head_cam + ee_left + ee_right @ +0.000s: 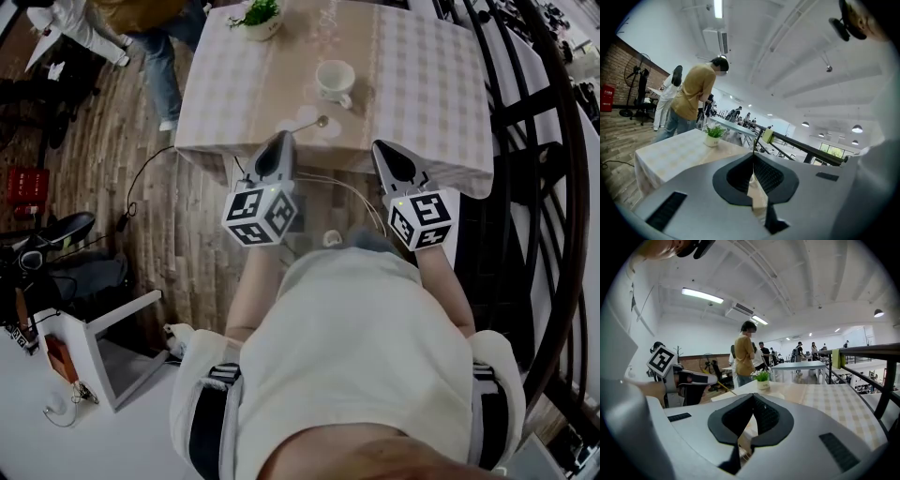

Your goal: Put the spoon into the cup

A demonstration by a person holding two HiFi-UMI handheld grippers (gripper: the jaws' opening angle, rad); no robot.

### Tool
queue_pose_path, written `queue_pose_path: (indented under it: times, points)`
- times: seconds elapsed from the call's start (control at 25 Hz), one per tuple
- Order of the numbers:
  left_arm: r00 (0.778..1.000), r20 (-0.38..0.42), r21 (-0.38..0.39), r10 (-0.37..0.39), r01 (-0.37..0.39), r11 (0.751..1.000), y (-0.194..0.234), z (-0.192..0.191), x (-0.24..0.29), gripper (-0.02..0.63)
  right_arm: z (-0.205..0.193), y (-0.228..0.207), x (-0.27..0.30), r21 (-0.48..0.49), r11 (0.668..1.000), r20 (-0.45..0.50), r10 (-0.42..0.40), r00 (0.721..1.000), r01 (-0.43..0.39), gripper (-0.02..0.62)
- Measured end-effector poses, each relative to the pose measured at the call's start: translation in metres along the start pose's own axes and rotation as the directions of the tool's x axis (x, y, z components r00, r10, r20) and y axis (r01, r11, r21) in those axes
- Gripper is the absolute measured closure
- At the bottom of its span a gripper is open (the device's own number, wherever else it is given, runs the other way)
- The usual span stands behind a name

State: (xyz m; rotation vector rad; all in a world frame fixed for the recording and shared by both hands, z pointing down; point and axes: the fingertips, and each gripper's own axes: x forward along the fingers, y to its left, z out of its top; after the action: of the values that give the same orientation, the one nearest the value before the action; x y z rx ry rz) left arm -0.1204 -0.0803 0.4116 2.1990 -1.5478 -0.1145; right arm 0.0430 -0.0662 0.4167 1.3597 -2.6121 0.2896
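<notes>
The left gripper (284,141) is out in front of the person's body, low at the near edge of the table (422,84), and it points to 12 o'clock and a little down. In the left gripper view its tongs are pressed together with nothing in them. The right gripper (381,146) is beside it at 3 o'clock, a bit apart, and it leans toward 11 o'clock. Its tongs are pressed together too, and they pinch nothing. Each gripper has its marker cube close to the person's white top. On the far left, a red box (23,183) sits on the wood floor, and a white stand (112,352) is at 7 o'clock from the left gripper. Another person in blue jeans (161,52) stands by the table's far left corner, at 11 o'clock from the left gripper. A small plant pot (259,19) is on the far side of the table. The spoon (305,126) lies flat on the checked cloth, just past the left gripper's tip at 1 o'clock, and neither gripper touches it. Its round end points toward 2 o'clock. The cup (335,82) stands upright a little farther back, at 1 o'clock from the spoon and at 11 o'clock from the right gripper. Nothing stands between the grippers and the spoon. A black railing (525,112) curves along the right side of the table.
</notes>
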Motion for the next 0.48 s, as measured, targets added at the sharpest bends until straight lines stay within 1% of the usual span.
queue_pose_path:
  times: [0.16, 0.48]
  points:
    - [1.000, -0.003, -0.008, -0.002, 0.002, 1.000, 0.004, 0.005, 0.004, 0.601, 0.001, 0.003, -0.003, 0.001, 1.000, -0.018, -0.013, 1.000, 0.013, 0.595]
    - [0.999, -0.038, -0.015, 0.010, -0.011, 1.000, 0.020, 0.004, 0.054, 0.601, 0.007, -0.027, 0.041, -0.001, 1.000, -0.031, -0.003, 1.000, 0.002, 0.595]
